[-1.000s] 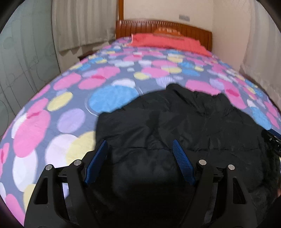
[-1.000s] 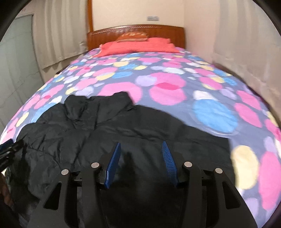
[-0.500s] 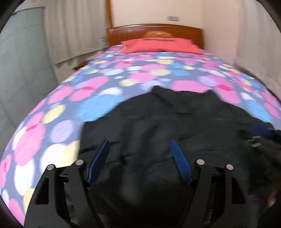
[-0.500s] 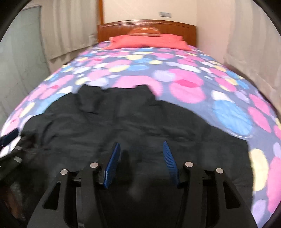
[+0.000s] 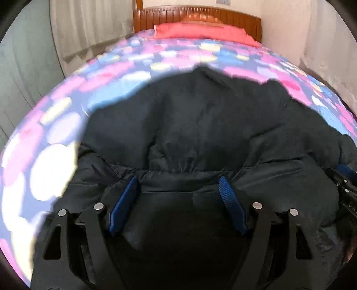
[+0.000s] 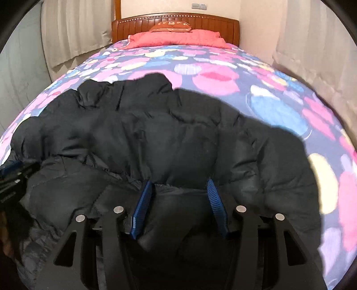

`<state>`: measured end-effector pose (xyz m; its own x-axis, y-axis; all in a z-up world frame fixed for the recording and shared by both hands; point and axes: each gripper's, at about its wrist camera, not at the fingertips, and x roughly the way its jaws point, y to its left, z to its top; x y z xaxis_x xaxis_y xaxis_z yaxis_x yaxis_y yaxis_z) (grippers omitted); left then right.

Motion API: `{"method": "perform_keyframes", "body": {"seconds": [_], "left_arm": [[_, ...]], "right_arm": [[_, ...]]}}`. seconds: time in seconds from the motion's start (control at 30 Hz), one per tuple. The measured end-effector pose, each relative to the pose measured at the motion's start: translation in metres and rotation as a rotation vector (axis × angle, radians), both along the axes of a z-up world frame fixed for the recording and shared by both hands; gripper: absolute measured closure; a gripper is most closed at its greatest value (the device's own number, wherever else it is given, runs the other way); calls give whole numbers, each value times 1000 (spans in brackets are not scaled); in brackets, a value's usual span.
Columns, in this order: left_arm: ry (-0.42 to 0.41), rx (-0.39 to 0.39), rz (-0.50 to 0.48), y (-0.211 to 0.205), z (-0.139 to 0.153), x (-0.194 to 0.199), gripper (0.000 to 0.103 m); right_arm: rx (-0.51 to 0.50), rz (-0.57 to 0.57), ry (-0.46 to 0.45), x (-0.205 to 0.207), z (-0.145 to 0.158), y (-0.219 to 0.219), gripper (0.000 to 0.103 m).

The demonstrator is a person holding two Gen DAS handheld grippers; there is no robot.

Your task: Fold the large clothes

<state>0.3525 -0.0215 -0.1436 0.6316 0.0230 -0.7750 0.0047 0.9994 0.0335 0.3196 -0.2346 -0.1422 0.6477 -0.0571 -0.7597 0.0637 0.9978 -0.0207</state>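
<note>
A large black puffer jacket (image 5: 200, 125) lies spread on the bed, collar toward the headboard; it also fills the right wrist view (image 6: 156, 133). My left gripper (image 5: 178, 180) is open, its blue pads on either side of the jacket's near hem, with fabric between them. My right gripper (image 6: 178, 184) is open the same way over the near hem further right, fabric bunched between its pads. The right gripper shows at the right edge of the left wrist view (image 5: 343, 183), and the left gripper at the left edge of the right wrist view (image 6: 13, 174).
The bed has a polka-dot cover (image 6: 279, 107) in pink, blue and yellow. A red pillow (image 6: 178, 38) and a wooden headboard (image 6: 174, 20) are at the far end. Curtains (image 6: 73, 31) hang at the left and a wall is close on the right.
Both grippers have moved down and forward onto the jacket's near hem, so fabric now sits between the open pads. The jacket looks bigger and closer in both views.
</note>
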Motion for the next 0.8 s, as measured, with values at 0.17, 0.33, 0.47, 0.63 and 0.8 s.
{"method": "perform_keyframes", "body": {"seconds": [0.17, 0.33, 0.47, 0.63, 0.8], "left_arm": [[-3, -15, -17, 2, 16, -14, 27], [-37, -34, -14, 33, 39, -79, 19], [-18, -79, 28, 69, 48, -136, 17], [-4, -167, 150, 119, 45, -207, 15], [25, -285, 281, 160, 30, -261, 15]], "right_arm": [[45, 14, -10, -18, 21, -7, 51], [56, -27, -43, -89, 44, -43, 39], [77, -103, -43, -148, 46, -83, 33], [106, -208, -1, -224, 32, -132, 33], [221, -273, 51, -277, 6, -161, 32]]}}
